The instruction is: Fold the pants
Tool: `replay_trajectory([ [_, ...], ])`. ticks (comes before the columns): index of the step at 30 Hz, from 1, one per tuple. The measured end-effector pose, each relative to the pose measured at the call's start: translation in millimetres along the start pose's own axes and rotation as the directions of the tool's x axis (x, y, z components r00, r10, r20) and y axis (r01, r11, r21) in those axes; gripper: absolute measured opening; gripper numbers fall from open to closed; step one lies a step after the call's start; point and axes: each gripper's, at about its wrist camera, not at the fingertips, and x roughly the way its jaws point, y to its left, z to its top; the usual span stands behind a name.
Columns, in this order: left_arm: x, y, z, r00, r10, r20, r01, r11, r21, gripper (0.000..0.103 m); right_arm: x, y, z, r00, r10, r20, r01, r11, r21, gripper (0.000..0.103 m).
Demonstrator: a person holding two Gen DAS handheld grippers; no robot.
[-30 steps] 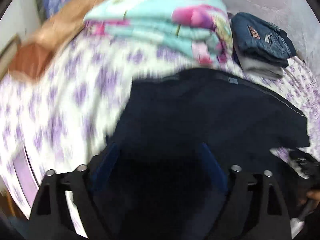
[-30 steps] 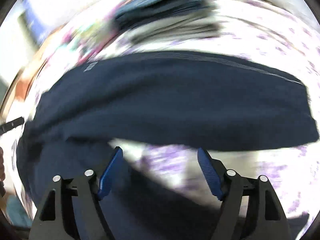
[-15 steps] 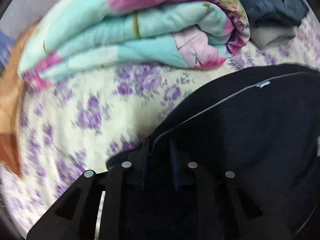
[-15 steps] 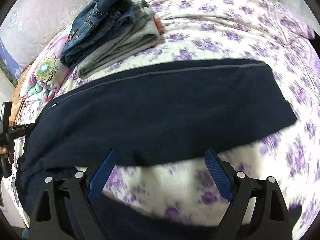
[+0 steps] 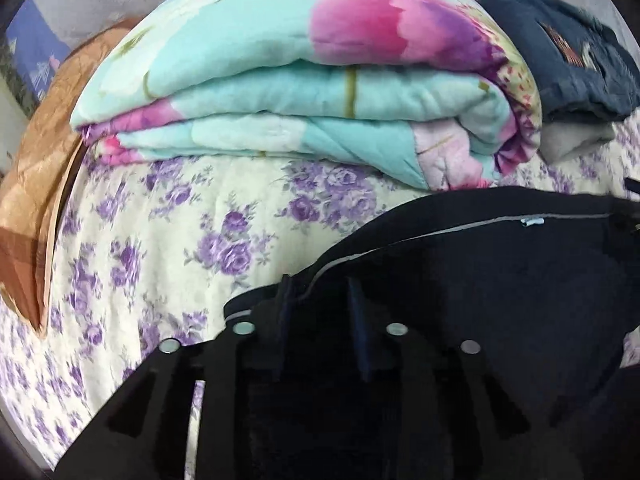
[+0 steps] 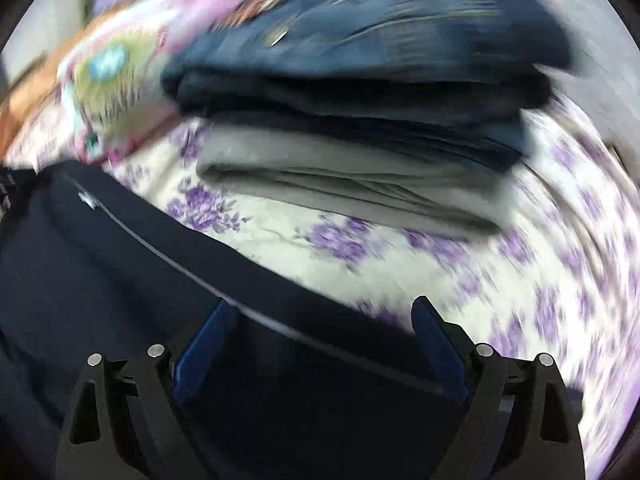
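Note:
Dark navy pants (image 5: pixel 480 280) with a thin grey piped seam lie flat on the floral bed sheet (image 5: pixel 160 220). My left gripper (image 5: pixel 318 300) points down at their near-left edge. Its jaws are opening, a narrow gap apart, with the piped edge of the fabric between them and the pads off the cloth. In the right wrist view the pants (image 6: pixel 100 280) fill the lower left. My right gripper (image 6: pixel 320 320) hangs wide open over their piped far edge, gripping nothing. That view is motion-blurred.
A folded turquoise and pink quilt (image 5: pixel 300 80) lies just behind the pants. Right of it, folded jeans (image 6: pixel 360 60) sit on a folded grey garment (image 6: pixel 340 176). A brown cushion (image 5: pixel 40 160) lies at the left. Bare sheet (image 6: pixel 520 260) spreads to the right.
My left gripper moved to the pants' edge by the quilt, closed on it, and its jaws have since parted a little. My right gripper swung up to the pants' far edge near the stack, still open.

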Motion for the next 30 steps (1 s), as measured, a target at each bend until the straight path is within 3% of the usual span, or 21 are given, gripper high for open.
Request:
replay_trajectory([
  [2,-0.8,7.0,-2.5,1.000,-0.016,-0.003,0.016,1.000,-0.006,0.032,15.7,4.2,5.9,0.999,0.003,-0.038,-0.005,0.999,-0.048,0.083],
  [3,-0.4,8.4,-3.0,1.000,-0.022,-0.008,0.022,1.000,0.001,0.032,25.6,6.2,6.1,0.996,0.058,-0.065,-0.062,0.996,-0.060,0.073],
  [4,0.6,9.4,-3.7,1.000,-0.024,-0.013,0.024,1.000,0.011,0.031,29.4,6.8,5.4,0.994,0.080,-0.076,-0.085,0.995,-0.060,0.071],
  [5,2.0,8.9,-4.1,1.000,-0.020,-0.017,0.020,0.999,0.026,0.026,30.1,7.0,5.1,0.993,0.093,-0.070,-0.097,0.993,-0.060,0.055],
  [6,3.5,6.9,-4.7,1.000,-0.014,-0.020,0.015,0.998,0.053,0.019,28.3,6.6,5.9,0.987,0.141,-0.077,-0.146,0.988,-0.056,0.031],
  [7,4.9,7.8,-5.4,1.000,-0.017,-0.021,0.019,0.997,0.072,0.010,23.3,5.7,7.0,0.978,0.192,-0.079,-0.196,0.980,-0.040,0.016],
  [8,7.9,12.8,-11.3,1.000,-0.020,-0.020,0.022,0.997,0.078,0.007,15.6,5.2,7.4,0.971,0.228,-0.076,-0.230,0.973,-0.027,0.007],
  [11,-7.7,19.5,-7.0,0.999,-0.052,0.013,0.051,0.998,0.046,0.005,-19.4,-4.8,2.4,0.965,0.263,0.010,-0.264,0.965,0.005,0.005],
  [15,-67.7,33.8,-13.3,0.986,-0.128,0.109,0.122,0.991,0.055,0.005,-104.6,-25.2,-29.9,0.906,0.397,0.145,-0.408,0.911,0.054,0.005],
  [17,-99.9,26.2,-28.1,0.975,-0.161,0.150,0.149,0.985,0.087,0.005,-140.7,-27.8,-52.0,0.884,0.437,0.165,-0.450,0.892,0.049,0.005],
  [20,-148.6,22.7,-69.2,0.961,-0.194,0.195,0.172,0.977,0.124,0.004,-186.0,-4.2,-112.7,0.848,0.512,0.136,-0.522,0.852,0.051,0.006],
  [22,-163.6,14.4,-96.9,0.965,-0.155,0.211,0.132,0.984,0.120,0.004,-192.4,11.0,-144.6,0.846,0.524,0.099,-0.531,0.844,0.078,0.006],
  [25,-159.8,24.1,-143.1,0.979,-0.137,0.151,0.129,0.990,0.063,0.004,-175.7,48.5,-200.0,0.846,0.533,0.010,-0.528,0.837,0.144,0.006],
  [28,-143.6,37.4,-181.4,0.987,-0.140,0.076,0.142,0.989,-0.031,0.004,-148.8,78.1,-230.7,0.846,0.532,-0.041,-0.515,0.834,0.198,0.008],
  [30,-140.5,38.0,-196.9,0.986,-0.157,0.060,0.161,0.985,-0.059,0.004,-130.3,87.6,-240.7,0.861,0.504,-0.068,-0.475,0.845,0.245,0.015],
])
